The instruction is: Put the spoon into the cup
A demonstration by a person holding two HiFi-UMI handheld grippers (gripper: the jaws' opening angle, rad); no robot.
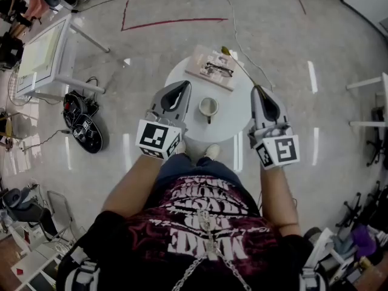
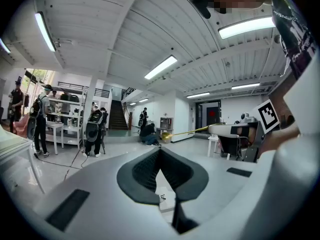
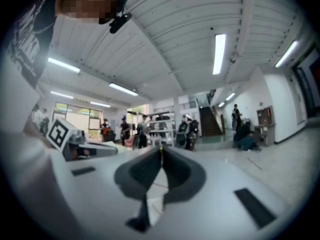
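Head view: right tool [image 1: 259,90] grasps the spoon [image 1: 238,68] by its handle end, far right of the cup [image 1: 208,107] on the bench [image 1: 239,115]. Left tool [image 1: 183,85] clenched, empty. Risk: long spoon swivels, knocks cup over.

The spoon [image 1: 239,68] shows only its bowl and stem in the head view. Its handle end is buried between the closed tips of the right gripper [image 1: 257,88]. The right gripper view is soft throughout, and there the spoon is no more than a yellow sliver at the jaw tips. The cup [image 1: 208,107] is too small for its inside to be read. The left gripper [image 1: 185,83] and the right one cover parts of the table [image 1: 238,111] rim. The table's support is hidden under its top. The person's legs are hidden by the torso, and only the shoes [image 1: 212,151] show.
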